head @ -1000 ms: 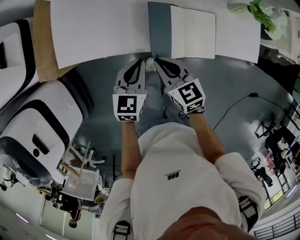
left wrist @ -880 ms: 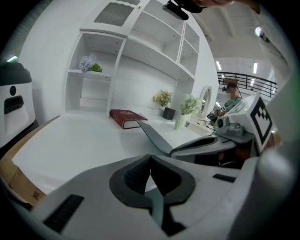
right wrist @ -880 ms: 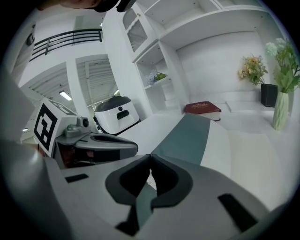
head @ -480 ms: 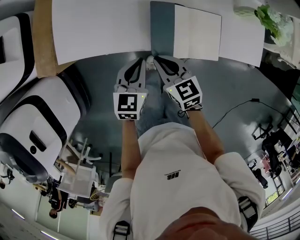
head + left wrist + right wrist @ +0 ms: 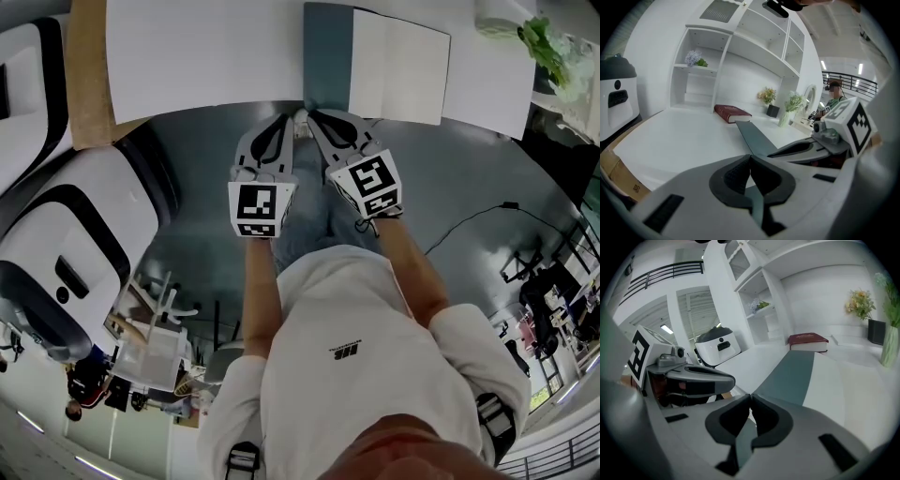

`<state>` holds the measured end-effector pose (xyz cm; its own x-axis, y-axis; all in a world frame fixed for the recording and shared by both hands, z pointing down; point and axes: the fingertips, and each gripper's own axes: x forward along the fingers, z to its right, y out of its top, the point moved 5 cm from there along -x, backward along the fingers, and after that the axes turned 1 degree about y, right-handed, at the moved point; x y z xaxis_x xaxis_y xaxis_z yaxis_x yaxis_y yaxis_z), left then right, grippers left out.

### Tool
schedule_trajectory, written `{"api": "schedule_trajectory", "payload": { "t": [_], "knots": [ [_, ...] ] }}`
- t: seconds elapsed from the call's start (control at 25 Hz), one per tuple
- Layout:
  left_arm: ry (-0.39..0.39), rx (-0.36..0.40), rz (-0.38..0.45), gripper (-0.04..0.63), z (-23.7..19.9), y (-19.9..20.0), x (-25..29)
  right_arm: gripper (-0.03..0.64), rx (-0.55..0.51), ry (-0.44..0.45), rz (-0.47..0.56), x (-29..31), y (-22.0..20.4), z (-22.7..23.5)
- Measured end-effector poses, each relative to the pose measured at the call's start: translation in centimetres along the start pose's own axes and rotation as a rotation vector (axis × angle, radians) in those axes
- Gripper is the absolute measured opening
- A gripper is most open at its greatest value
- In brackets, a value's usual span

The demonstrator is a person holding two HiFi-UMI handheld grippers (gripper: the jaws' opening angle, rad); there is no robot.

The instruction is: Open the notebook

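Well, the biggest thing was the white table [image 5: 187,56], which ran across the top of the head view. On it, at the upper middle and a bit to the right, lay the notebook [image 5: 398,66]. It lay flat. It showed a dark blue-green strip on its left and a pale page on its right, so it looked open already. The line where the dark part met the page ran straight up the picture, away from the person.

Below the table's near edge were the two grippers, side by side. The right gripper [image 5: 314,115] pointed up at the near edge of the dark strip, and its tips were just beside that edge. The left gripper [image 5: 283,119] pointed up too, but it was just left of the notebook's left side. So the right one was nearer to the notebook. The notebook lay ahead of both, up the picture from the jaws.

Both pairs of jaws were closed, tip against tip, and nothing was held in them.

Since a second before, the notebook and the table had slid a little to the right in the head view, so I think the head turned. The grippers had hardly moved, and the jaws were closed then too.
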<state>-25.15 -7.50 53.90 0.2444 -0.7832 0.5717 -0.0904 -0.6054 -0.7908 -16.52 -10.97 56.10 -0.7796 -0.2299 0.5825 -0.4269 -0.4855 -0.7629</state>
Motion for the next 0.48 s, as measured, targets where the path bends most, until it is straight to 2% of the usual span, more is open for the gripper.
{"api": "schedule_trajectory", "payload": {
  "t": [0.48],
  "knots": [
    [0.010, -0.006, -0.004, 0.000, -0.36, -0.18, -0.02, 0.006, -0.006, 0.005, -0.026, 0.92, -0.58, -0.12]
  ]
}}
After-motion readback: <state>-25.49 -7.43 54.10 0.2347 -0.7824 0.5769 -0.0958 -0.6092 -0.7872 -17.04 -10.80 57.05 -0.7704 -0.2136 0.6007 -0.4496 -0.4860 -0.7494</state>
